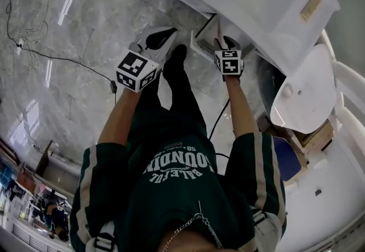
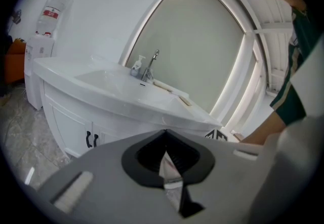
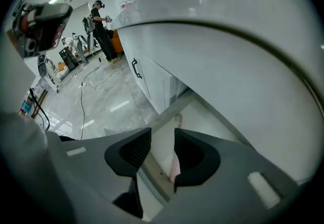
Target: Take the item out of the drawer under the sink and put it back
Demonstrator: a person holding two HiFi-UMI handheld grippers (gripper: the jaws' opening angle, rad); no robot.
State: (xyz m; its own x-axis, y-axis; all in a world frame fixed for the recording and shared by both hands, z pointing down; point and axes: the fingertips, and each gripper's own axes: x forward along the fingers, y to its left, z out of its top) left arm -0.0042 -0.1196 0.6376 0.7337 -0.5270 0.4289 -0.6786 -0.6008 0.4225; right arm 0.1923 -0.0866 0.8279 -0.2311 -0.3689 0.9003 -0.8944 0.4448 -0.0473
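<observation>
Dark green sweatshirt (image 1: pixel 177 188) with cream sleeve stripes fills the near view; its white chest print reads "FOUNDIN", with a smaller line beneath too curved to read. A thin chain (image 1: pixel 194 223) hangs at the neck. The person stands on pale marble floor (image 1: pixel 68 45) facing a white vanity, both arms stretched forward.

The left gripper (image 1: pixel 165 35) is clenched on the item (image 2: pixel 168 167), a thin flat white tube or sachet with a reddish trace, pinched edge-on between the pads and held in the air in front of the vanity. Any print on it is too small to read.

The right gripper (image 3: pixel 161 148) is released, its jaws standing apart and pointing down over the open drawer (image 1: pixel 201 41) under the counter. A pale pink strip (image 3: pixel 174 167) shows inside, too unclear to name.

Beyond, the sink (image 2: pixel 111 78) carries a chrome tap (image 2: pixel 150 66) and a small pump bottle (image 2: pixel 136 66) just beside it. Black handles (image 2: pixel 91 139) mark the cabinet doors below. Further left stands an upturned water bottle (image 2: pixel 50 10) with a red label, unreadable. A white toilet (image 1: pixel 302 94) sits to the right of the vanity.
</observation>
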